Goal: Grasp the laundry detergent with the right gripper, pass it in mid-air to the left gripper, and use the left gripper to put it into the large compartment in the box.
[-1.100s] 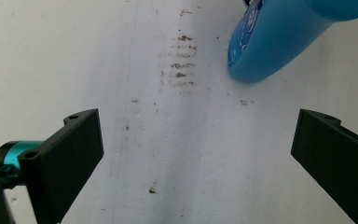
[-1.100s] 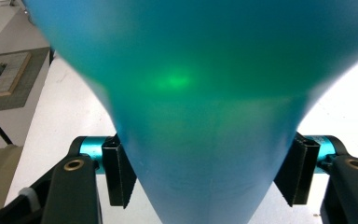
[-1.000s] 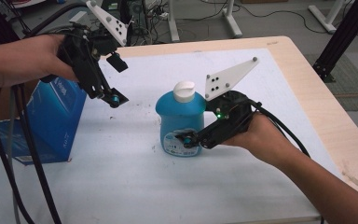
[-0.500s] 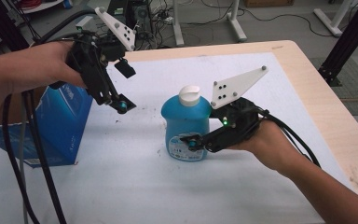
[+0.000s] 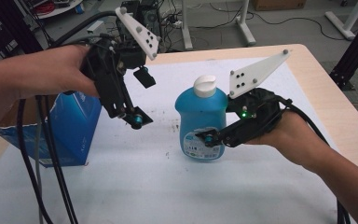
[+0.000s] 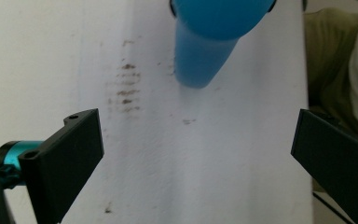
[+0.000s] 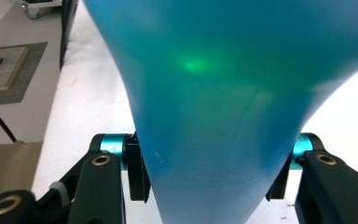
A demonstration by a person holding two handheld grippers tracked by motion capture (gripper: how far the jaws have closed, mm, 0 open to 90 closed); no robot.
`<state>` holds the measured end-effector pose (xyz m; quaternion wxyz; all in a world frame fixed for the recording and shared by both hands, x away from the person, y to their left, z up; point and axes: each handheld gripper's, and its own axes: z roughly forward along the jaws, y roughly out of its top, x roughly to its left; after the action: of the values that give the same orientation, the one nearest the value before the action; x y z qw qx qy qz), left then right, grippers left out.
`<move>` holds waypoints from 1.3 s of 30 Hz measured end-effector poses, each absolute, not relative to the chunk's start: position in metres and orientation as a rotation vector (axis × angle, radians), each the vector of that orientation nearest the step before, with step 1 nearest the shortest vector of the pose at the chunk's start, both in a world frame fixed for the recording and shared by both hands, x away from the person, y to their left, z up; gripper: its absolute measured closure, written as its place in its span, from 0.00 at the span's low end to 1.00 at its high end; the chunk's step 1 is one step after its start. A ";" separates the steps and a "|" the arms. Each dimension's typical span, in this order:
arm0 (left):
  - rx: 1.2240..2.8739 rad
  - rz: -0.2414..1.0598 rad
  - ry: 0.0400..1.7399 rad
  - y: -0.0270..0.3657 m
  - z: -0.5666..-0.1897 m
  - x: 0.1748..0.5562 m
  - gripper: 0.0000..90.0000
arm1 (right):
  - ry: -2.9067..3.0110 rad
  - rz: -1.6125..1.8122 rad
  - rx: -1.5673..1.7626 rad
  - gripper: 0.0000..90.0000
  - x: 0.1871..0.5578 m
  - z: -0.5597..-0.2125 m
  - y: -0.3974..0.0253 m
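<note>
A blue bottle (image 5: pixel 199 119) with a white cap (image 5: pixel 205 86) stands upright on the white table cover (image 5: pixel 135 186). My right gripper (image 5: pixel 209 139) is shut on the bottle's lower body from the right. In the right gripper view the bottle (image 7: pixel 228 102) sits wedged between both jaws of the right gripper (image 7: pixel 209 179). My left gripper (image 5: pixel 140 100) hovers open to the left of the bottle and holds nothing. In the left gripper view the left gripper (image 6: pixel 196 156) has its jaws wide apart, with the bottle (image 6: pixel 214 37) farther off at the top.
A blue cardboard box (image 5: pixel 70 128) stands at the table's left, just behind my left hand. Cables (image 5: pixel 46 163) trail down from the left gripper. The wooden table edge (image 5: pixel 335 107) runs along the right. Small brown stains (image 6: pixel 126 86) mark the white cover.
Everything sits a little farther right in the high view. The left gripper stays open beside the bottle, and the right stays shut on it.
</note>
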<state>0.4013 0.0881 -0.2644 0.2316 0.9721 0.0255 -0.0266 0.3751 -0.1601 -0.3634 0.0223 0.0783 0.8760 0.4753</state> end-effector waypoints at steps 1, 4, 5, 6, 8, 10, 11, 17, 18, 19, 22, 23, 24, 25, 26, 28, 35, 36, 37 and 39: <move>2.674 -0.075 0.064 0.085 -0.262 0.399 0.03 | 2.716 1.467 0.236 0.52 0.374 -0.361 -0.160; 2.686 -0.074 0.043 0.074 -0.254 0.392 0.03 | 2.734 1.459 0.202 0.52 0.373 -0.354 -0.154; 2.690 -0.073 0.034 0.071 -0.252 0.390 0.03 | 2.741 1.446 0.194 0.52 0.373 -0.352 -0.152; 2.691 -0.078 0.029 0.069 -0.251 0.389 0.03 | 2.747 1.437 0.190 0.52 0.372 -0.351 -0.150; 2.699 -0.081 0.021 0.064 -0.250 0.386 0.03 | 2.756 1.429 0.177 0.52 0.372 -0.348 -0.146; 2.706 -0.080 0.012 0.060 -0.248 0.385 0.03 | 2.758 1.430 0.167 0.52 0.371 -0.346 -0.142; 2.706 -0.080 0.012 0.060 -0.248 0.385 0.03 | 2.758 1.430 0.167 0.52 0.371 -0.346 -0.142; 2.726 -0.079 -0.006 0.050 -0.245 0.381 0.03 | 2.775 1.419 0.133 0.52 0.371 -0.342 -0.134; 2.726 -0.072 -0.011 0.047 -0.244 0.380 0.03 | 2.782 1.423 0.137 0.52 0.371 -0.342 -0.133; 2.727 -0.072 -0.012 0.045 -0.243 0.379 0.03 | 2.786 1.418 0.133 0.52 0.370 -0.342 -0.132; 2.736 -0.064 -0.025 0.039 -0.241 0.378 0.03 | 2.793 1.396 0.122 0.52 0.369 -0.342 -0.129; 2.736 -0.064 -0.025 0.039 -0.241 0.378 0.03 | 2.792 1.389 0.123 0.52 0.369 -0.342 -0.128; 2.740 -0.062 -0.026 0.038 -0.240 0.378 0.03 | 2.794 1.385 0.127 0.52 0.370 -0.343 -0.127; 2.742 -0.058 -0.025 0.036 -0.239 0.378 0.03 | 2.794 1.385 0.127 0.52 0.370 -0.343 -0.127; 2.745 -0.054 -0.024 0.032 -0.238 0.378 0.03 | 2.798 1.380 0.131 0.52 0.369 -0.343 -0.126; 2.750 -0.053 -0.021 0.030 -0.239 0.378 0.03 | 2.806 1.383 0.128 0.52 0.369 -0.343 -0.125; 2.756 -0.061 0.008 0.027 -0.244 0.382 0.03 | 2.811 1.389 0.111 0.52 0.367 -0.341 -0.123; 2.756 -0.061 0.008 0.027 -0.244 0.382 0.03 | 2.809 1.391 0.113 0.52 0.367 -0.341 -0.124; 2.771 -0.062 -0.012 0.027 -0.245 0.381 0.03 | 2.805 1.392 0.111 0.52 0.367 -0.341 -0.124; 2.774 -0.058 -0.014 0.026 -0.246 0.381 0.03 | 2.805 1.392 0.112 0.52 0.368 -0.341 -0.124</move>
<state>0.3807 0.0261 -0.2462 0.1825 0.9830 -0.0049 -0.0205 0.3676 -0.1242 -0.3406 0.0040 0.0358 0.8952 0.4442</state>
